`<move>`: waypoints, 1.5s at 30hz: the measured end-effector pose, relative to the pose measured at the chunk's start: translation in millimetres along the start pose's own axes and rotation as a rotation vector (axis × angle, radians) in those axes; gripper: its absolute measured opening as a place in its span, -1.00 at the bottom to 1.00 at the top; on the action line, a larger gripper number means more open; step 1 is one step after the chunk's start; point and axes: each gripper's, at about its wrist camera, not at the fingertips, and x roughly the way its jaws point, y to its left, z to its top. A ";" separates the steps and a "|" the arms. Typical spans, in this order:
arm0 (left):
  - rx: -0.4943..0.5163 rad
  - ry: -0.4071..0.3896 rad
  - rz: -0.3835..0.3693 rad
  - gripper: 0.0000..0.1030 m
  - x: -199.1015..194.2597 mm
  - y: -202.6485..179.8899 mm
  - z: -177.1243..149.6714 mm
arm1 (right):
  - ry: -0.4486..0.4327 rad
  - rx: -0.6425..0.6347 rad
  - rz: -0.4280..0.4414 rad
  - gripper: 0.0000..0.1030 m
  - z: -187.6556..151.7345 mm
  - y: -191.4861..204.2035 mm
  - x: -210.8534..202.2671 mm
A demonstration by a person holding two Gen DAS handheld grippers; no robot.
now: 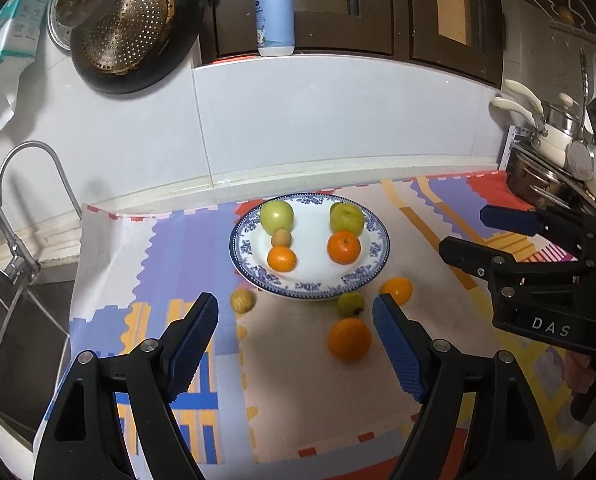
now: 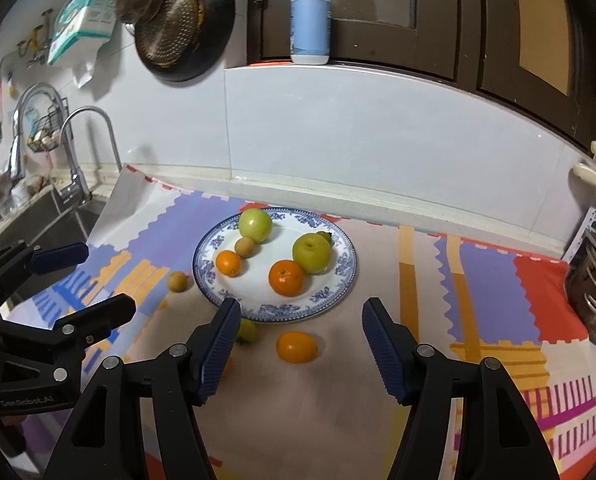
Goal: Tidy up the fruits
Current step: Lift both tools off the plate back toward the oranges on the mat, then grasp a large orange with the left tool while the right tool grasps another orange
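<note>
A blue and white plate (image 1: 368,240) is sitting on the table, holding two green apples, two oranges and a small brown fruit. Four more fruits are lying on the colorful mat (image 1: 110,264) just in front of the plate. A big orange (image 1: 349,338) is lying between the left tongs (image 1: 296,344), which are gaping wide and holding nothing. The right tongs (image 2: 301,350) are spread wide and bare too, hanging over another orange (image 2: 296,346). A small green fruit (image 2: 247,331), maybe partly hidden, is sitting by one finger.
</note>
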 end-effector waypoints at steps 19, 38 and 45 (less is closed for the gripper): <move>-0.002 0.131 -0.048 0.55 46.0 -25.4 -26.1 | 0.108 -0.115 0.066 0.24 -21.3 -10.4 37.5; -0.020 0.218 -0.132 0.38 94.4 -28.0 -32.3 | 0.251 -0.098 0.179 0.19 -35.7 -17.5 100.2; -0.046 0.239 -0.161 0.12 102.3 -24.1 -32.6 | 0.279 -0.094 0.210 0.00 -34.6 -15.5 112.1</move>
